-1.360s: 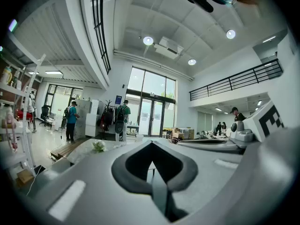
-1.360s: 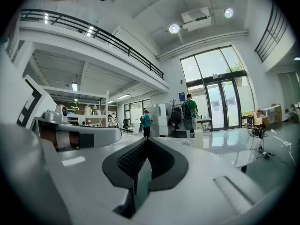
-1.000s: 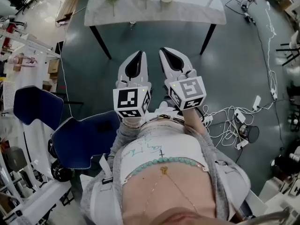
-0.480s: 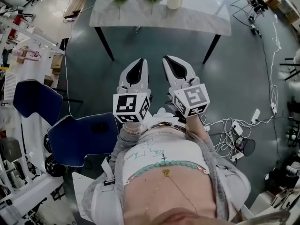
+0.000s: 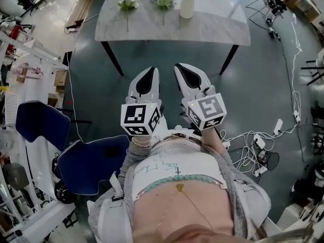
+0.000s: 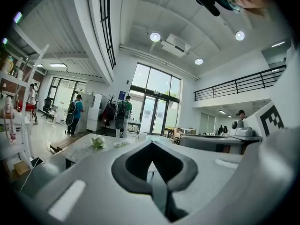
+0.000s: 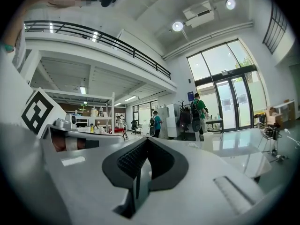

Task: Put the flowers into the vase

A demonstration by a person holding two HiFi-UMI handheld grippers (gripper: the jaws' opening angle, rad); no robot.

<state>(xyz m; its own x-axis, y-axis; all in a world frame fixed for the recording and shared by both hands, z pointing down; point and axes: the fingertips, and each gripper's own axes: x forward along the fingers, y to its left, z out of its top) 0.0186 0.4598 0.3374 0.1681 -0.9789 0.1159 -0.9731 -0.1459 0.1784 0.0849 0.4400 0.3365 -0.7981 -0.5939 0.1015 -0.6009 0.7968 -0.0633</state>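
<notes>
— Where do things stand; has anything been picked up?

— No; both tools are held close to the person's body, well apart from the table [image 5: 172, 32]; the left gripper [image 5: 150, 71] has its jaws pressed together with nothing between them, and the right gripper [image 5: 178, 66] is the same, tips meeting and empty.

— And the flowers?

— Two of them lie flat on the marble top; the white flower [image 5: 127, 4] toward the left, the paler flower [image 5: 163, 2] beside it, and the vase [image 5: 188, 3] stands upright just to the right of that one; none of the task is done yet, I'd say.

— What could go wrong from here?

— The stems look thin and lie flat on the top; if the jaws aren't spread before they come down, they'd likely just push a flower along; squeezing too hard could crush a stem; too lightly and it may slip out on the way.

— And the vase itself?

— It's tall and close to the paler flower; a careless sweep of the right tool could tip it; I'd also mind the cables [image 5: 253, 135] on the floor to the right when stepping forward.
</notes>
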